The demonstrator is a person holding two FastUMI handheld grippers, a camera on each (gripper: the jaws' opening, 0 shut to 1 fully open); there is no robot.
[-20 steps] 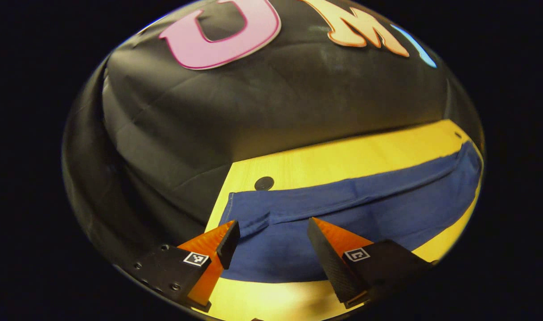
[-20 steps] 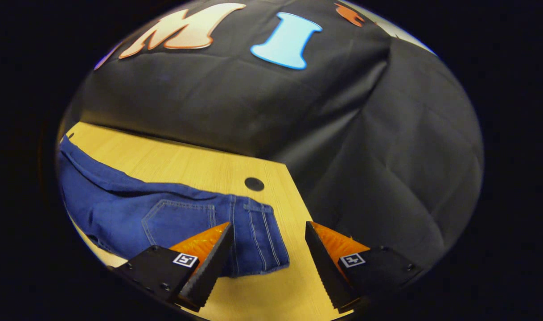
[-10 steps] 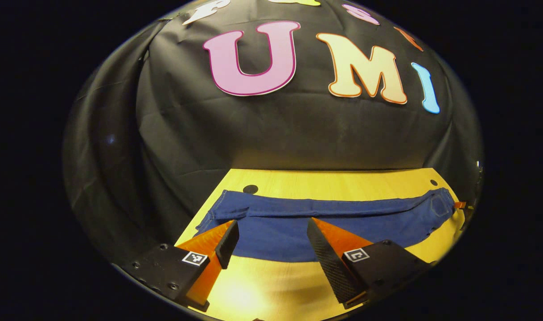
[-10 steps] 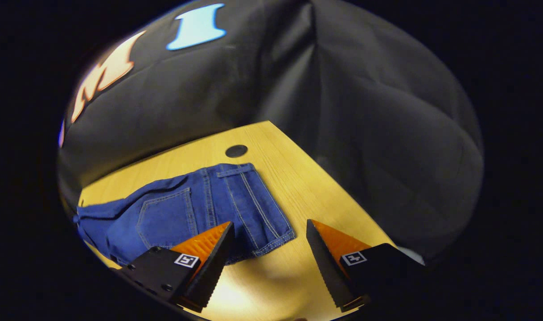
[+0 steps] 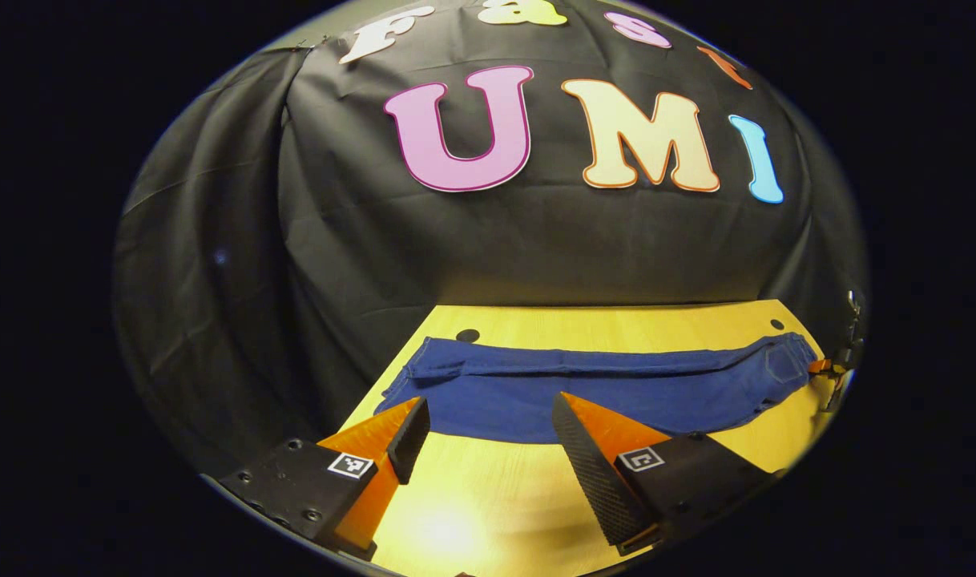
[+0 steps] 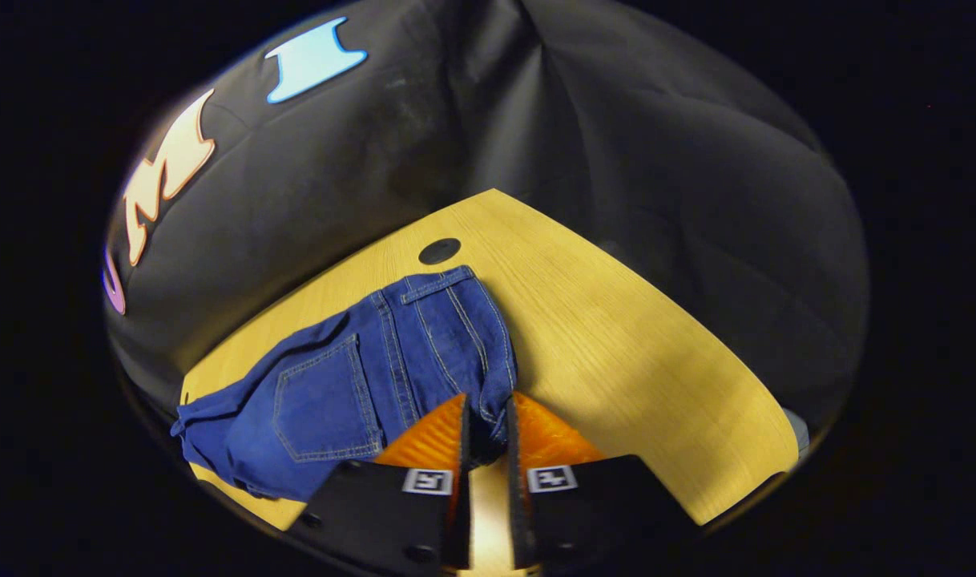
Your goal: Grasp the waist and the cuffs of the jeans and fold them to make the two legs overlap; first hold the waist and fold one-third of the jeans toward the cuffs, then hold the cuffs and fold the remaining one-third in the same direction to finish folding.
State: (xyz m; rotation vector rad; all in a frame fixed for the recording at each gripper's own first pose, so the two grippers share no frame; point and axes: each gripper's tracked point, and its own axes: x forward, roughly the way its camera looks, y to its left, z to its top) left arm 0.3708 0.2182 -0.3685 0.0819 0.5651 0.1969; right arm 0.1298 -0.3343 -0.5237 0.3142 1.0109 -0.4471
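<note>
The right hand-held gripper (image 6: 485,417) is closed on the near corner of the waist (image 6: 456,320) of the jeans (image 6: 360,377), with denim pinched between its two fingers. The left hand-held gripper (image 5: 488,425) is open, fingers spread wide, and holds nothing. It hangs over bare counter (image 5: 488,497) just short of the near edge of the jeans (image 5: 600,385).

The jeans are blue denim and lie flat on the wooden counter (image 6: 632,353). In the right gripper view the waist end faces the gripper, with a back pocket (image 6: 328,401), belt loops and pale seam stitching visible. In the left gripper view the garment runs as a long band across the counter. The cuffs (image 5: 412,377) lie at the left end, near a dark round hole (image 5: 467,335) in the counter. The waist lies at the far right end, where the right hand-held gripper (image 5: 826,367) meets it.

Changes from half a second ago:
- The right hand-held gripper stood open and just short of the waist corner; it has now closed on that corner.
- The left hand-held gripper has drawn back slightly, so more bare counter shows in front of it, and its fingers remain spread.
- The jeans lie much as they did before.
</note>
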